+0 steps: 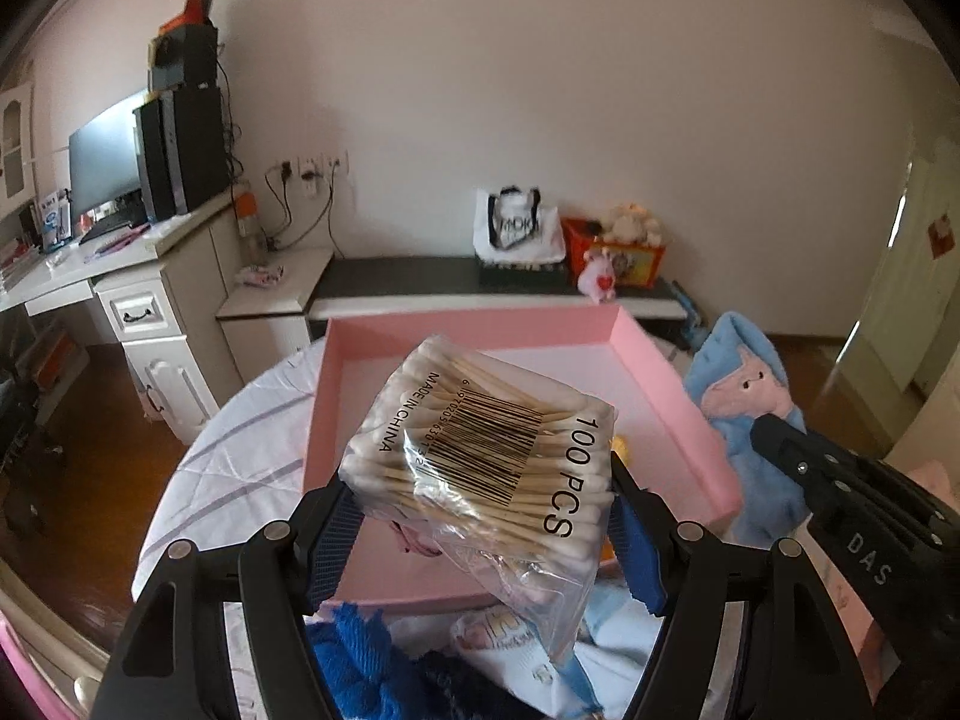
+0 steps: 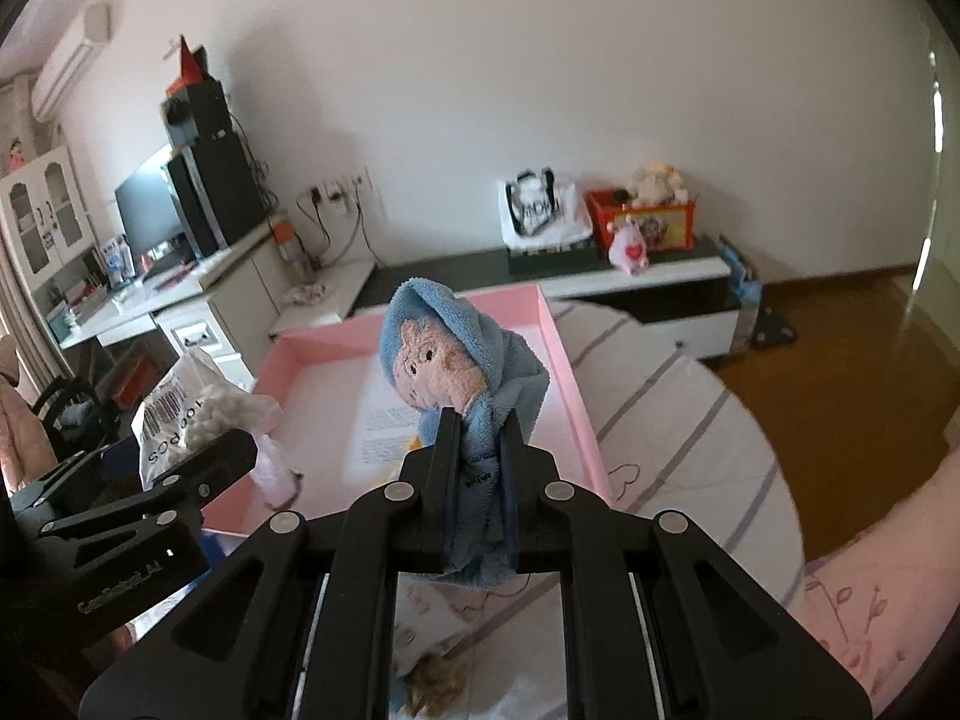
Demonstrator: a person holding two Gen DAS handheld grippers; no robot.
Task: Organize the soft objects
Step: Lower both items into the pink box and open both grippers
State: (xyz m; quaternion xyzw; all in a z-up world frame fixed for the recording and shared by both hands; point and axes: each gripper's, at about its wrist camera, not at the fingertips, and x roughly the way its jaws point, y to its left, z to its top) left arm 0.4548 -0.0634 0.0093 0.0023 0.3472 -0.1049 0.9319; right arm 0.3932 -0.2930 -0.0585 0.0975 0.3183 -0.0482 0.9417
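Observation:
My left gripper (image 1: 483, 507) is shut on a clear bag of cotton swabs (image 1: 480, 450), held up over the near side of the pink tray (image 1: 678, 396). In the right wrist view the same swab bag (image 2: 180, 420) shows at the left, in the left gripper (image 2: 198, 468). My right gripper (image 2: 480, 432) is shut on a blue towel (image 2: 462, 366) with a pink animal face, raised above the pink tray (image 2: 570, 384). From the left wrist view the blue towel (image 1: 744, 390) hangs at the tray's right edge with the right gripper (image 1: 780, 438) below it.
The tray rests on a round table with a striped white cloth (image 1: 240, 456). Blue yarn (image 1: 354, 654) and small cloth items (image 1: 504, 642) lie at the near edge. A low cabinet (image 2: 630, 282) with a bag and toy box, and a desk (image 1: 120, 276), stand behind.

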